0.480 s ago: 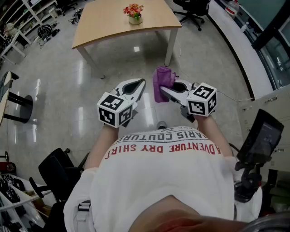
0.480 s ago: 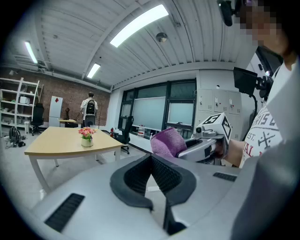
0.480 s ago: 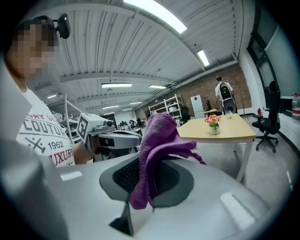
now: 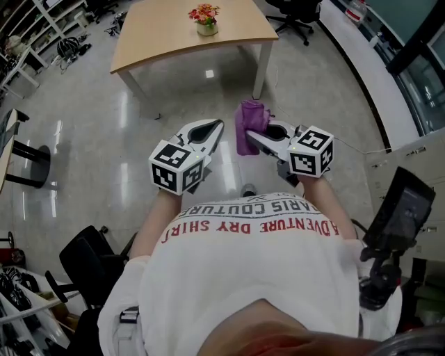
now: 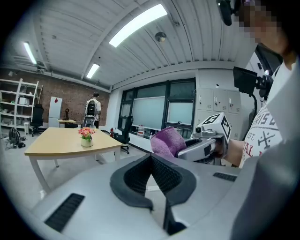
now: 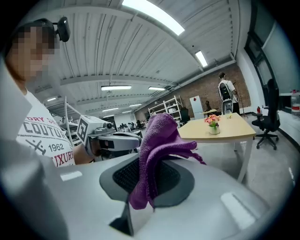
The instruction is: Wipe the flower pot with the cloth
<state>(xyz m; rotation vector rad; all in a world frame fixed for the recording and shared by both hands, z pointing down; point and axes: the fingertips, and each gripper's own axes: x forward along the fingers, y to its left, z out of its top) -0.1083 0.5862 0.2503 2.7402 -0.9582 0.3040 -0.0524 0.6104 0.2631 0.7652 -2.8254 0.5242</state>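
Note:
A small flower pot [image 4: 206,28] with red and orange flowers stands on the wooden table [image 4: 167,35], far ahead of both grippers; it also shows as the pot [image 5: 86,142] and the pot [image 6: 214,130] in the two gripper views. My right gripper [image 4: 252,138] is shut on a purple cloth [image 4: 249,125], which bunches up over its jaws as the cloth [image 6: 157,150]. My left gripper [image 4: 217,129] is shut with nothing in it, held beside the right one over the floor. The cloth [image 5: 166,142] and right gripper [image 5: 206,145] show in the left gripper view.
The table stands on a shiny tiled floor [image 4: 90,139]. Office chairs [image 4: 295,14] stand beyond it at the right, shelves [image 4: 42,28] at the left. A person [image 5: 91,112] stands far behind the table. A phone on a mount [image 4: 400,215] is by my right side.

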